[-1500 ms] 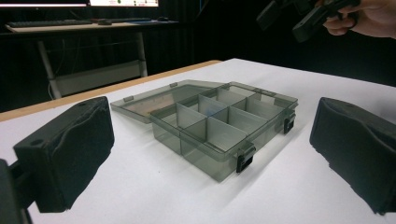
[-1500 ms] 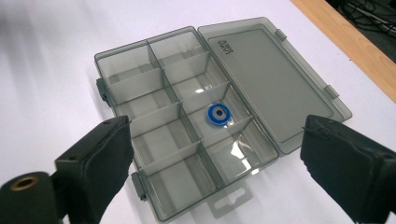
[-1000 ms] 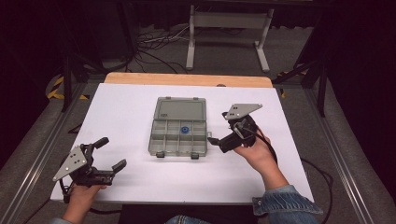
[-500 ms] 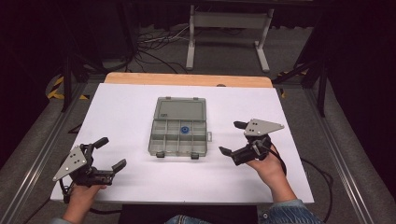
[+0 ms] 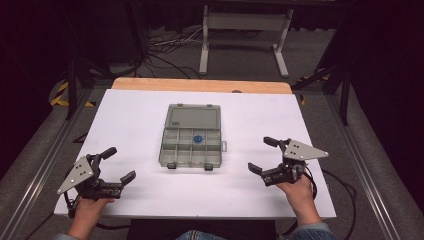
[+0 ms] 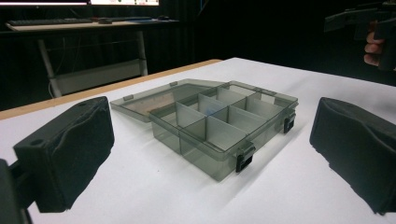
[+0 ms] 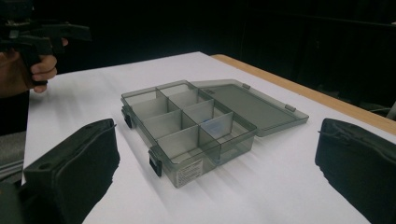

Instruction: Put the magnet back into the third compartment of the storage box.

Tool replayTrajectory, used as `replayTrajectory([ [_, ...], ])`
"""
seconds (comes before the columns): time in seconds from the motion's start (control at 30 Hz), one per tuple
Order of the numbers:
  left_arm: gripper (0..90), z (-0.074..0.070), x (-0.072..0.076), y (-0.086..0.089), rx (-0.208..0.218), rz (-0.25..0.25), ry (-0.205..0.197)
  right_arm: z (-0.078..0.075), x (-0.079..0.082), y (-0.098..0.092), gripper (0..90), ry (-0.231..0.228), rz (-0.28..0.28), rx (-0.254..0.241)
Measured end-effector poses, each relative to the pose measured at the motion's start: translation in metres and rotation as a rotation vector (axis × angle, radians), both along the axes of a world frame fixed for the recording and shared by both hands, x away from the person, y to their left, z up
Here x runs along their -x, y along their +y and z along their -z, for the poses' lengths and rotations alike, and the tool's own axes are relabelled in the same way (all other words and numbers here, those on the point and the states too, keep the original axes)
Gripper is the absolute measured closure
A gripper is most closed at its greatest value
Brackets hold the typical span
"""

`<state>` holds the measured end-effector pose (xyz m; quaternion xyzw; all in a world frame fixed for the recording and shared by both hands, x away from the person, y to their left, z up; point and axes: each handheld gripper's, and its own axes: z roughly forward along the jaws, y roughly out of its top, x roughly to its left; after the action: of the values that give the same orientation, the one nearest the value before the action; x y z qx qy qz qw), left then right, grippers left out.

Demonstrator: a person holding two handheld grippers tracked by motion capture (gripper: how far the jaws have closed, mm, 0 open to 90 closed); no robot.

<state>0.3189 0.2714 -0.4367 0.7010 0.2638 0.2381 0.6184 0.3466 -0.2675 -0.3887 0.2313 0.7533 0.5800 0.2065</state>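
The small blue thing (image 5: 198,139) inside the box (image 5: 192,135) is too tiny to tell what it is. In the left claw view, the box walls hide most of it. The person's arms are cut off at the near edge of the high view. The far room is too dark to make out.

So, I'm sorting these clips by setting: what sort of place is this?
Probably a lab or recording workshop: a white-topped table in a dark room, cables on the floor behind it, and handheld grippers aimed at a plastic compartment box.
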Motion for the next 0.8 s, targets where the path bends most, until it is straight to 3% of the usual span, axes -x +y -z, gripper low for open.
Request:
replayTrajectory([
  [0.37,0.5,-0.001,0.000,0.003,0.012,-0.005,-0.006,0.023,0.013,-0.015,0.0,-0.063,0.078,-0.017],
  [0.8,0.5,-0.001,0.000,0.004,0.019,-0.001,-0.005,0.047,0.022,-0.026,0.0,-0.051,0.110,0.004],
])
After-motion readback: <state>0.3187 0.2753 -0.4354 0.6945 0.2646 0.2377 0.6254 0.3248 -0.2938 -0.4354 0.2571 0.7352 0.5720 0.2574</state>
